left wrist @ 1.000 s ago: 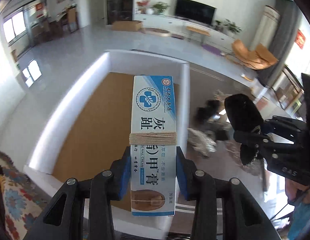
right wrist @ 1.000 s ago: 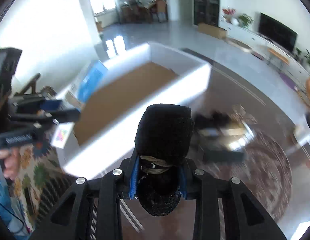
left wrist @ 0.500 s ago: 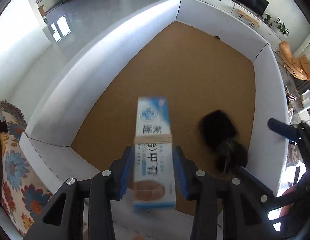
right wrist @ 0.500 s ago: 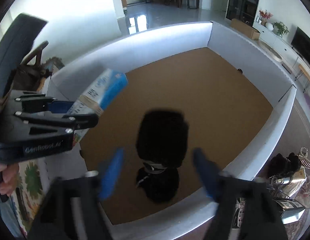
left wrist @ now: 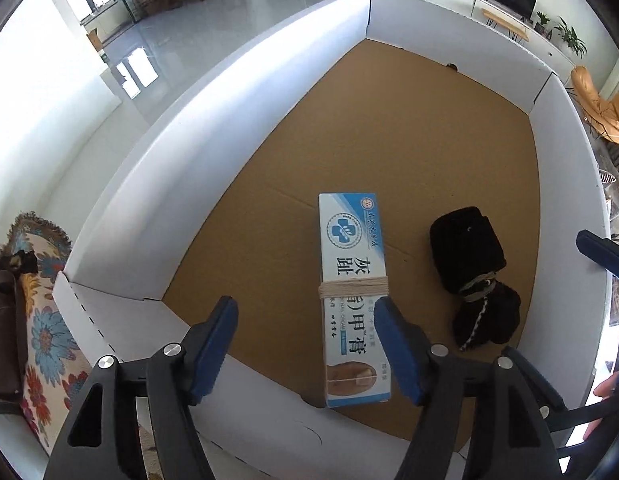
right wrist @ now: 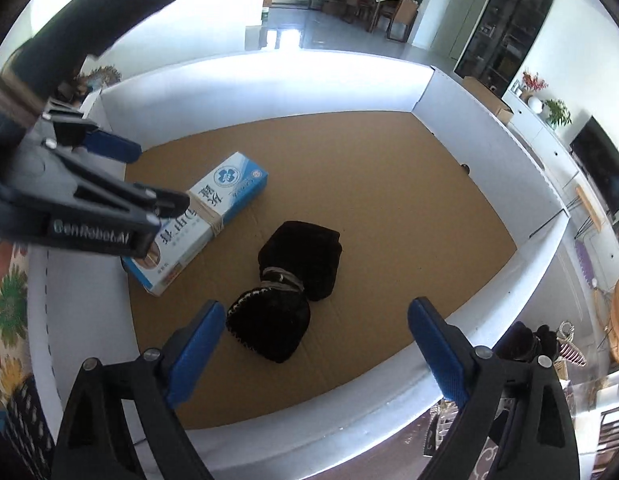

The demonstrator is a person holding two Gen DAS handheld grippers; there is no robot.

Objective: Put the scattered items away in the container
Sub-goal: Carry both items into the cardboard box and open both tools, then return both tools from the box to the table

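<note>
The white-walled cardboard box with a brown floor (left wrist: 213, 128) holds two items. A long blue-and-white carton tied with beige string (left wrist: 351, 280) lies flat near its near wall. Just to its right, apart from it, lies a black fuzzy bundle bound at the middle with string (left wrist: 469, 272). The left gripper (left wrist: 305, 316) hangs above the carton, its blue-padded jaws opening and clear of it. The right gripper (right wrist: 315, 320) stands spread wide above the bundle, holding nothing.

L gripper (left wrist: 305, 344) jaws opening, nothing gripped; cream box (left wrist: 351, 280) flat on cardboard floor of white container (left wrist: 157, 160), black bundle (left wrist: 469, 268) just beside it.
</note>
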